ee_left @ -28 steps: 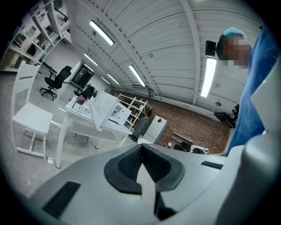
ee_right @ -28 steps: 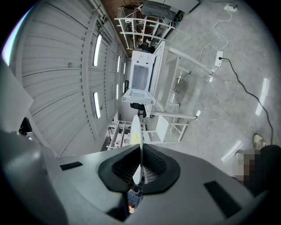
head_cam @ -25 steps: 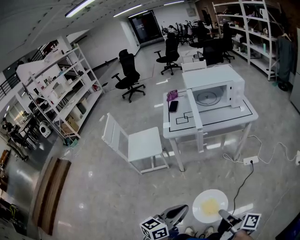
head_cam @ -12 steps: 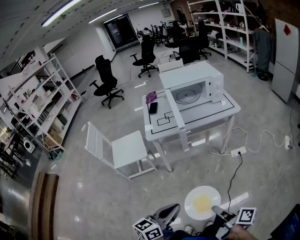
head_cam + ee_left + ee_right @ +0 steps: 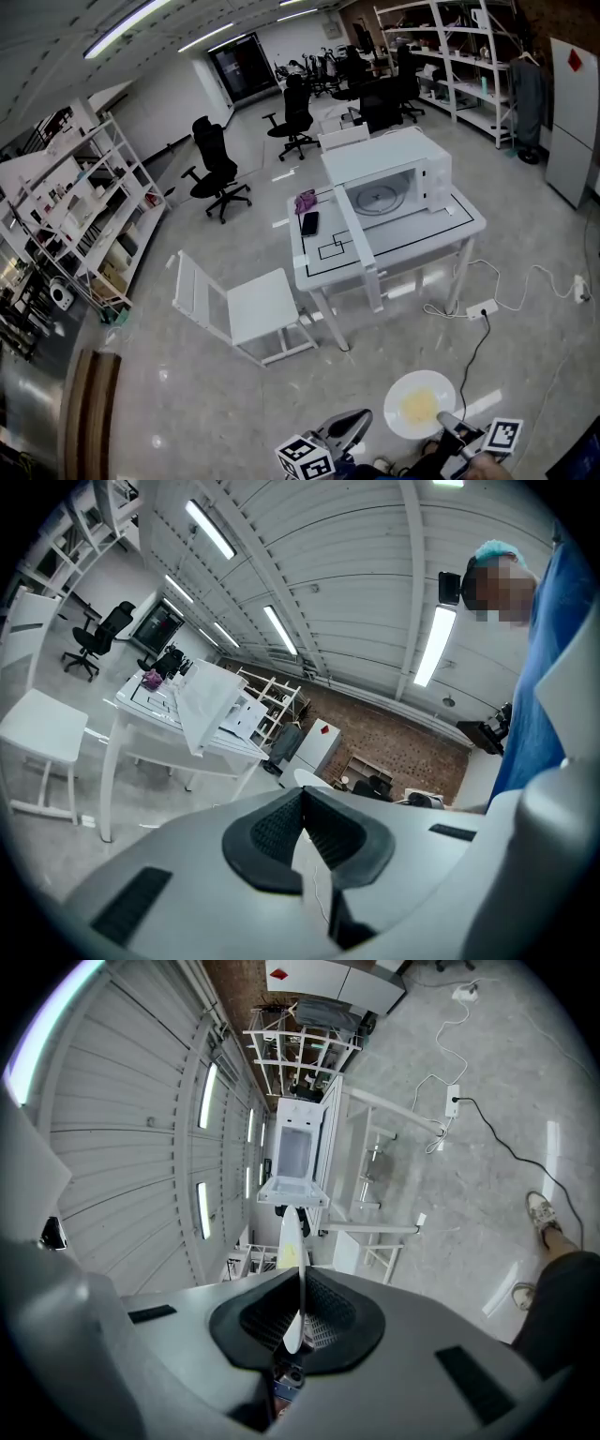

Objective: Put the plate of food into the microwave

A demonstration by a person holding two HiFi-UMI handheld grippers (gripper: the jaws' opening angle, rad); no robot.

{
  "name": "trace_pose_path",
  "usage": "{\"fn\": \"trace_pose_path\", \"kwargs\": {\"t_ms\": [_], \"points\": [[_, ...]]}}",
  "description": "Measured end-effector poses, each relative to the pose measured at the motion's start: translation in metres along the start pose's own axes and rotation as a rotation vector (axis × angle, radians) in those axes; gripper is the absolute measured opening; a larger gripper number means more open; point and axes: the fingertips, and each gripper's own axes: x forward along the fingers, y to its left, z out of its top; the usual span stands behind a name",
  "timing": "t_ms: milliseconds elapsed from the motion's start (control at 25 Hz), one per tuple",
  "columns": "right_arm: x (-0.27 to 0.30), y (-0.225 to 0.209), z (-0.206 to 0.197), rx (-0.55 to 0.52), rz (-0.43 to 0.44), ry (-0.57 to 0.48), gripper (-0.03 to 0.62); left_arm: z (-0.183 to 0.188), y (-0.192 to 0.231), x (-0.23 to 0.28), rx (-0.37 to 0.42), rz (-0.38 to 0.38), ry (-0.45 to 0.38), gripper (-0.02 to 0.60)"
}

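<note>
A white plate [image 5: 418,405] with yellow food on it is held low over the floor at the bottom of the head view. My right gripper [image 5: 442,425] is shut on its near rim. In the right gripper view the plate [image 5: 292,1269] shows edge-on between the pads. My left gripper [image 5: 360,417] hangs to the left of the plate, apart from it; its jaws [image 5: 302,797] meet with nothing between them. The white microwave [image 5: 389,176] stands far ahead on a white table [image 5: 394,246] with its door swung open, and also shows small in the right gripper view as the microwave [image 5: 293,1162].
A white chair [image 5: 246,307] stands left of the table. A phone [image 5: 308,222] and a pink cloth [image 5: 305,200] lie on the table's left part. A power strip [image 5: 483,307] and its black cable run across the floor. Shelves [image 5: 84,216] and office chairs stand around.
The head view has swung, so the table and microwave sit further left in the picture than a second ago. The plate stays in the right gripper's hold; the left gripper stays beside it.
</note>
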Motion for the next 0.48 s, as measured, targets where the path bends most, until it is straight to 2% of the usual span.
{"fn": "trace_pose_path", "kwargs": {"t_ms": [480], "points": [[0.014, -0.010, 0.104, -0.015, 0.014, 0.023, 0.006, 0.021, 0.008, 0.091, 0.016, 0.035, -0.019, 0.004]]}}
